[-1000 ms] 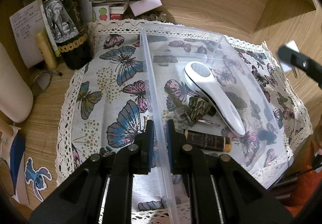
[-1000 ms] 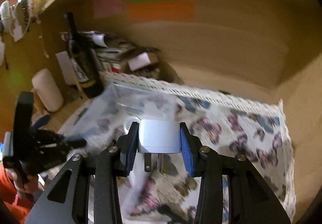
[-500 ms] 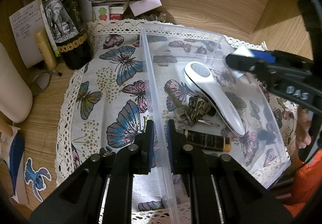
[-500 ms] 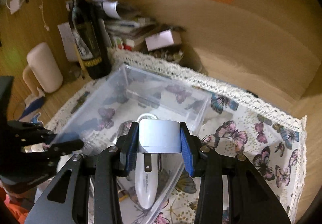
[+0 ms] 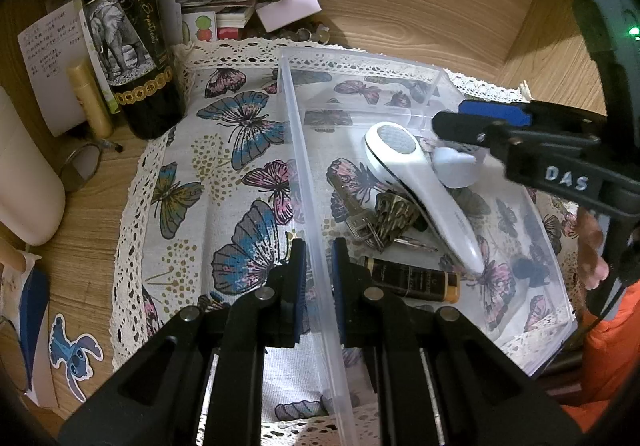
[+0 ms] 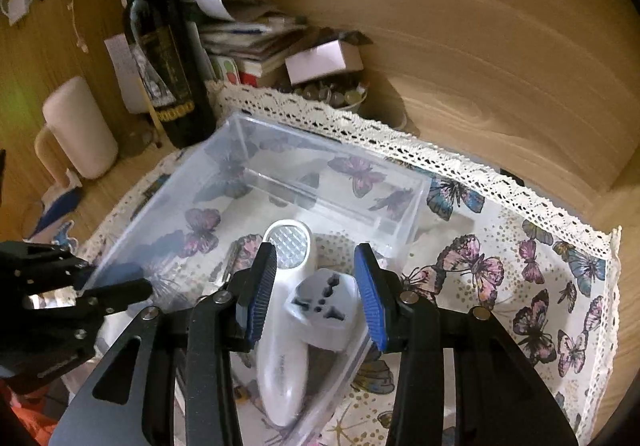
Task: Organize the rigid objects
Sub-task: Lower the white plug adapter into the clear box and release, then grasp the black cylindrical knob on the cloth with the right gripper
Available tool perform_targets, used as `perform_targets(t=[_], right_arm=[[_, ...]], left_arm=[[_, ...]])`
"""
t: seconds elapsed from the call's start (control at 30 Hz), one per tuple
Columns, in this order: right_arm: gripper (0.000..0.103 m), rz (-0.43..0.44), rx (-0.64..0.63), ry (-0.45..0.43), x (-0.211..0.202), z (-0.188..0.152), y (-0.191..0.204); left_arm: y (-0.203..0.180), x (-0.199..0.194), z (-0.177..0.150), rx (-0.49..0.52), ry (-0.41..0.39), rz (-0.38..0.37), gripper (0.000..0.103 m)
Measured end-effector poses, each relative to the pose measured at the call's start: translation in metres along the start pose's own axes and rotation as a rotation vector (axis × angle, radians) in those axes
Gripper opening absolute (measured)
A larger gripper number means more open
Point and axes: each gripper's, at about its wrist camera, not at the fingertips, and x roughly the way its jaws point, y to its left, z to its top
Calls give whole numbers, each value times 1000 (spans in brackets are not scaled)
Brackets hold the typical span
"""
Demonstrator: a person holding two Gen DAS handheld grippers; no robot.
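The left gripper (image 5: 318, 270) is clamped on the near left wall of the clear plastic bin (image 5: 304, 149), one jaw inside and one outside, so the bin is steadied on the butterfly cloth (image 5: 224, 173) that covers the worktop. The right gripper (image 6: 316, 294) hangs over the right part of the bin with its jaws released: a clear gap is seen on both sides of the white travel adapter (image 6: 324, 310), which is no longer grasped. The adapter appears to lie tilted, sockets up, against the white handheld device (image 6: 286, 326) and close to the bin's right wall; whether it has fully settled on the floor of the bin cannot be told from either view. Further toward the near end, a bunch of keys (image 5: 376, 221) and a small dark tube (image 5: 412, 280) are already lying in the bin.

The main risk is judged to lie in the withdrawal. If the right jaws are lifted at a slant, a pad could catch the adapter and tip it over the low right wall onto the cloth. The adapter could also slide off the rounded device and knock into the keys. Should the left grip be loosened early, the light bin could be dragged or skewed.
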Motion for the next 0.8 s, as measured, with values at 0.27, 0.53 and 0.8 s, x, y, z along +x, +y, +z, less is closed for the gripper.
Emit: perform_targets(t=[0.27, 0.53, 0.8], right_arm=[[38, -20, 19, -40, -26, -8, -7], [38, -74, 65, -66, -58, -31, -21], [38, -122, 176, -42, -76, -73, -42]], left_arm=[[0, 0, 0, -1, 0, -3, 12], [0, 0, 0, -2, -2, -4, 12], [1, 0, 0, 1, -6, -9, 12]])
